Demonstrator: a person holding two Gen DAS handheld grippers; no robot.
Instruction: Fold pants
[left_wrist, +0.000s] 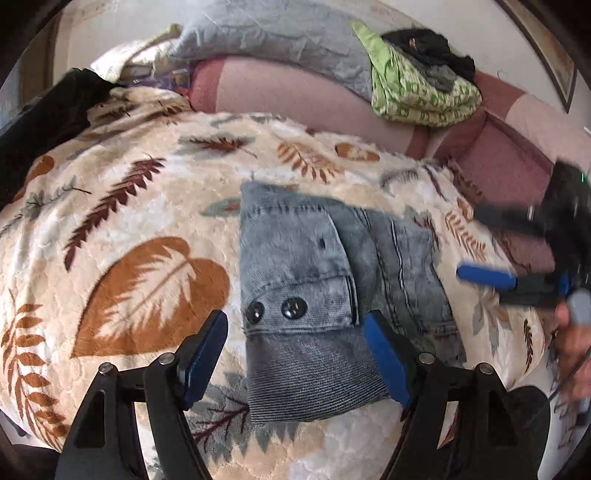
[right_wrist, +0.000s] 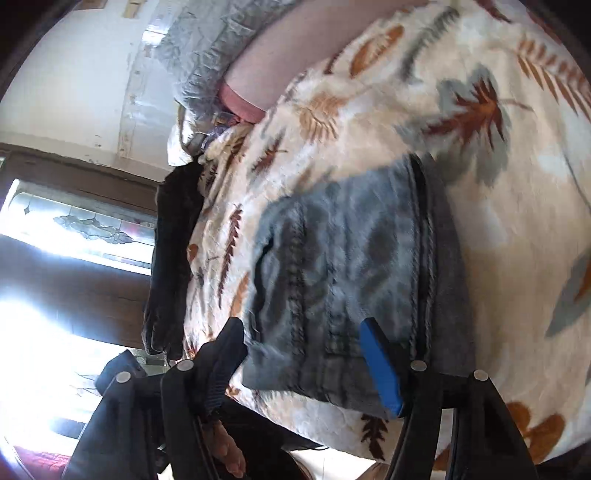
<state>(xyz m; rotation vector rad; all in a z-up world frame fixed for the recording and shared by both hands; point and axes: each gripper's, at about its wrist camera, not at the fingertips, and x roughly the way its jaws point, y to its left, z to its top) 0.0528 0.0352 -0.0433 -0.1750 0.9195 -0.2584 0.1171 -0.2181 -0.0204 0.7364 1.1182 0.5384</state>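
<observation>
The grey-blue denim pants (left_wrist: 325, 295) lie folded into a compact bundle on the leaf-patterned blanket (left_wrist: 147, 221), with two black buttons facing up. My left gripper (left_wrist: 295, 354) is open, its blue-padded fingers either side of the bundle's near end, just above it. The right gripper (left_wrist: 487, 247) shows at the right edge of the left wrist view, open and blurred. In the right wrist view the right gripper (right_wrist: 306, 362) is open over the near edge of the pants (right_wrist: 351, 266), holding nothing.
A grey pillow (left_wrist: 280, 33), a green patterned cloth (left_wrist: 417, 92) with dark clothing on it, and a pink sheet (left_wrist: 295, 96) lie at the back. A black garment (left_wrist: 44, 114) lies at the blanket's left edge. A window (right_wrist: 74, 221) and a bare foot (right_wrist: 229, 454) show beyond the bed.
</observation>
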